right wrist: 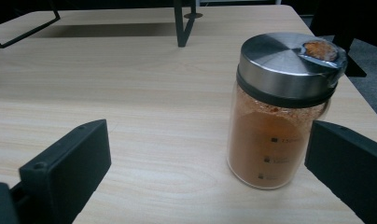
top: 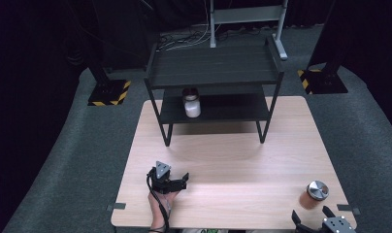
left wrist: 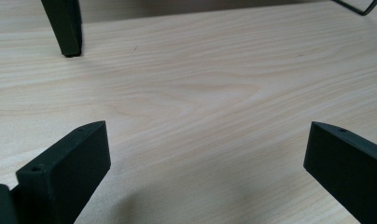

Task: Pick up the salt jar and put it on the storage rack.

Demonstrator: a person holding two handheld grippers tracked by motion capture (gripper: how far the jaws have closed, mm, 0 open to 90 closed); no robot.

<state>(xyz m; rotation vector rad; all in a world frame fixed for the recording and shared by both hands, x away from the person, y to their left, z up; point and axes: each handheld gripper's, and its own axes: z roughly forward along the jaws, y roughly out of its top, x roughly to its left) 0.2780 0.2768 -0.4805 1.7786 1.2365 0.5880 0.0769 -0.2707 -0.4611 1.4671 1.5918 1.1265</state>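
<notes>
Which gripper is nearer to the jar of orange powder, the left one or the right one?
Right. The right gripper sits just in front of the orange powder jar, open toward it. The left gripper is far across the table, near the other front corner.

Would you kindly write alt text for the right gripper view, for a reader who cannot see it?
A glass jar of orange powder with a brushed metal lid stands upright on a light wooden table, just inside the right jaw of the open right tongs, whose two black jaws rise from the bottom corners. The legs of a black shelf rack stand at the table's far end.
</notes>
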